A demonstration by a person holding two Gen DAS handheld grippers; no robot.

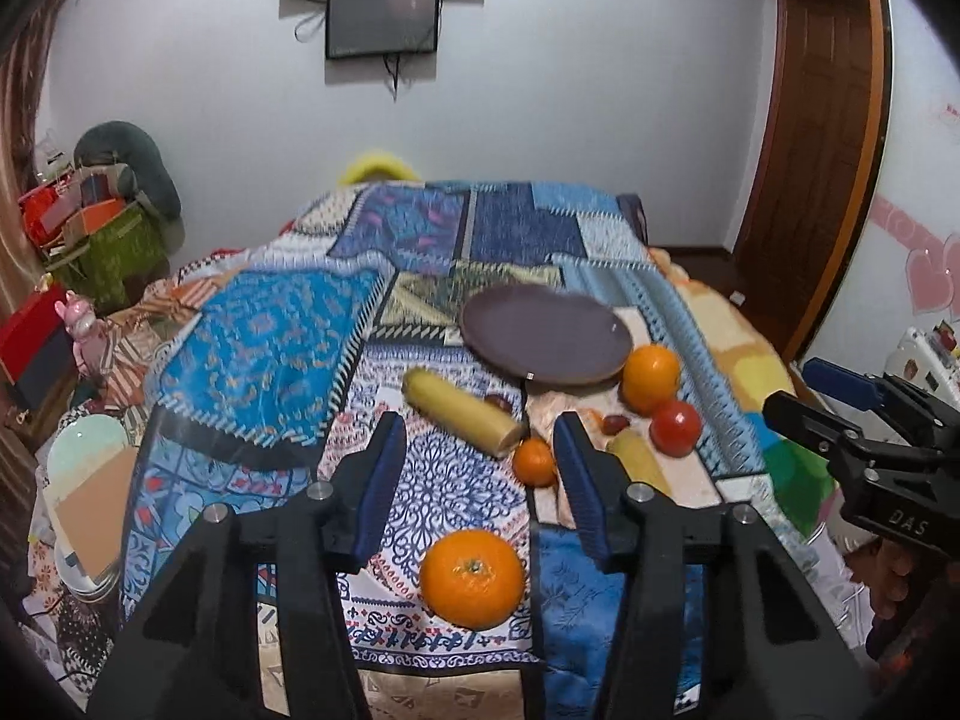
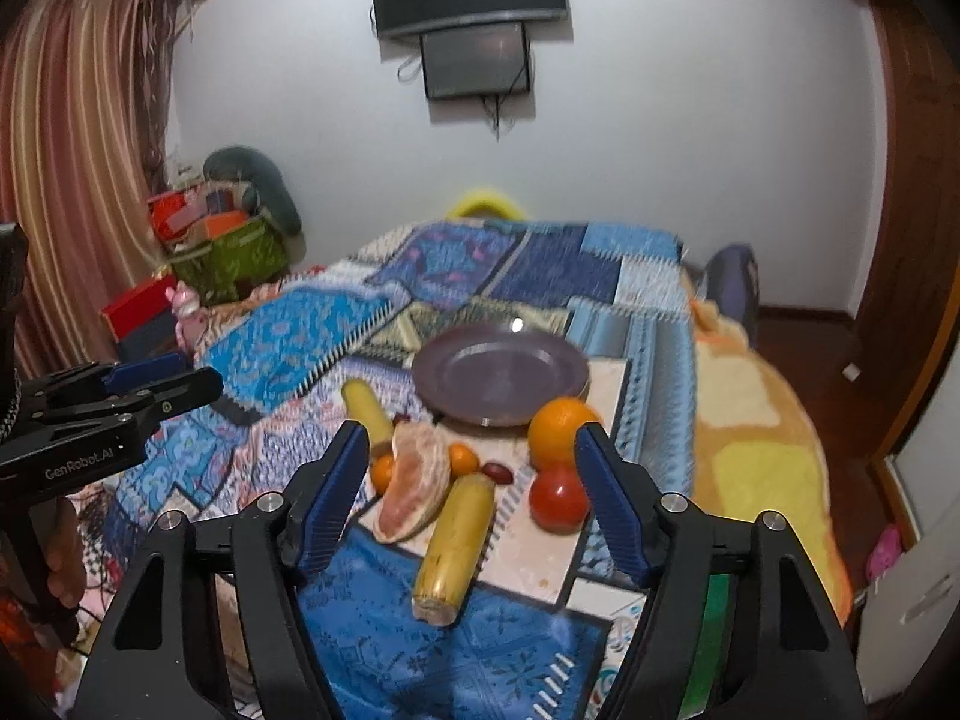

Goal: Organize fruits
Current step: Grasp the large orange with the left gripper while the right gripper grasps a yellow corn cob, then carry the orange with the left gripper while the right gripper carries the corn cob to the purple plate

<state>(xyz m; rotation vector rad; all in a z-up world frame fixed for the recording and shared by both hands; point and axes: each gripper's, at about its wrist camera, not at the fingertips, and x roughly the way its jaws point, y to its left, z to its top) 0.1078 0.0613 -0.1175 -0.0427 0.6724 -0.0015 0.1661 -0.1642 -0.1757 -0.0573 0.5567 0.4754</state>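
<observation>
A purple plate (image 1: 543,333) (image 2: 501,372) lies empty on the patterned bedspread. Fruits lie in front of it: a large orange (image 1: 651,378) (image 2: 561,432), a red tomato (image 1: 676,427) (image 2: 559,498), two peeled banana pieces (image 1: 459,411) (image 2: 453,546), a small tangerine (image 1: 534,461), a pomelo wedge (image 2: 414,489), red dates (image 2: 497,471). A tangerine (image 1: 472,577) lies just below and between my left gripper's fingers. My left gripper (image 1: 480,480) is open and empty. My right gripper (image 2: 474,501) is open and empty above the banana piece.
The bedspread (image 1: 270,336) covers a bed with soft folds. Boxes and a green basket (image 2: 231,252) stand at the left by the curtain. A wooden door (image 1: 822,138) is at the right. Plates (image 1: 84,468) sit off the bed's left edge.
</observation>
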